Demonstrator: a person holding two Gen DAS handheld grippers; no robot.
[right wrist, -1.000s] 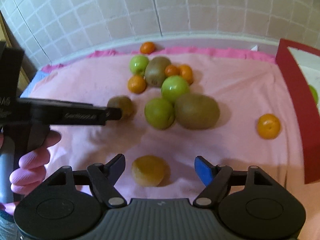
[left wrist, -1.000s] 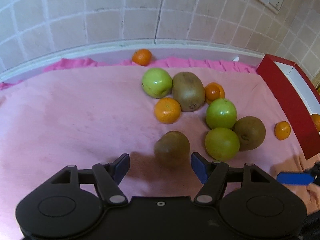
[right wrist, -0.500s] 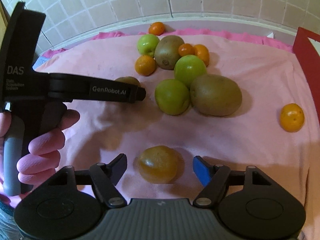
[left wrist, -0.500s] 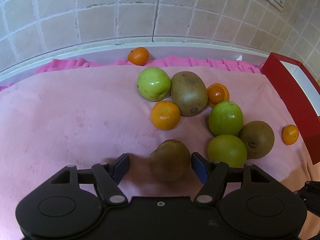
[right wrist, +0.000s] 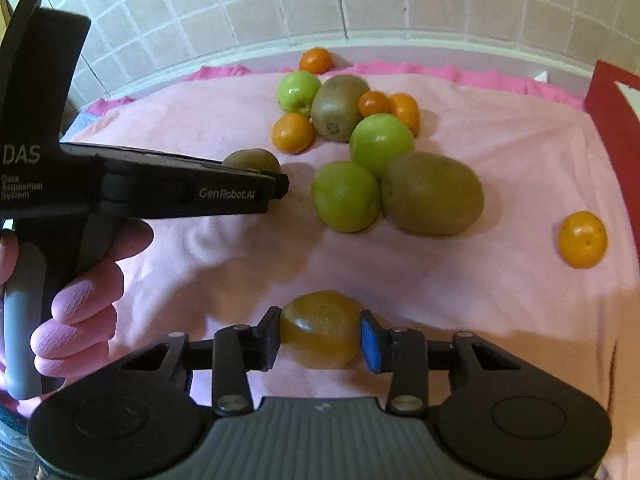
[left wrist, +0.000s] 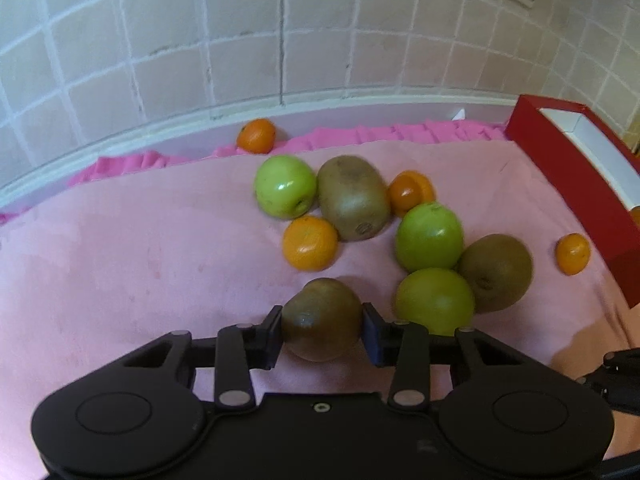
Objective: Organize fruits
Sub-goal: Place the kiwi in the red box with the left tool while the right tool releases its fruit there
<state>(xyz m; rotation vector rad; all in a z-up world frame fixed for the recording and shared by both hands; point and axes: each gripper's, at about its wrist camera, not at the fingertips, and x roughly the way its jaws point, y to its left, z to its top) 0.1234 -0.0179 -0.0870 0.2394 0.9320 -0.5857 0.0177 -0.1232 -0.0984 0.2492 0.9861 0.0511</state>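
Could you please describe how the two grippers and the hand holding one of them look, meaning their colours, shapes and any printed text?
Both grippers, left gripper and right gripper, are black, with rounded bodies, silver rivets, one black pad and one blue pad. The left one's side shows pale "DAS" and "GenRobot.AI" lettering above a grey handle. The hand wears a pink textured glove.
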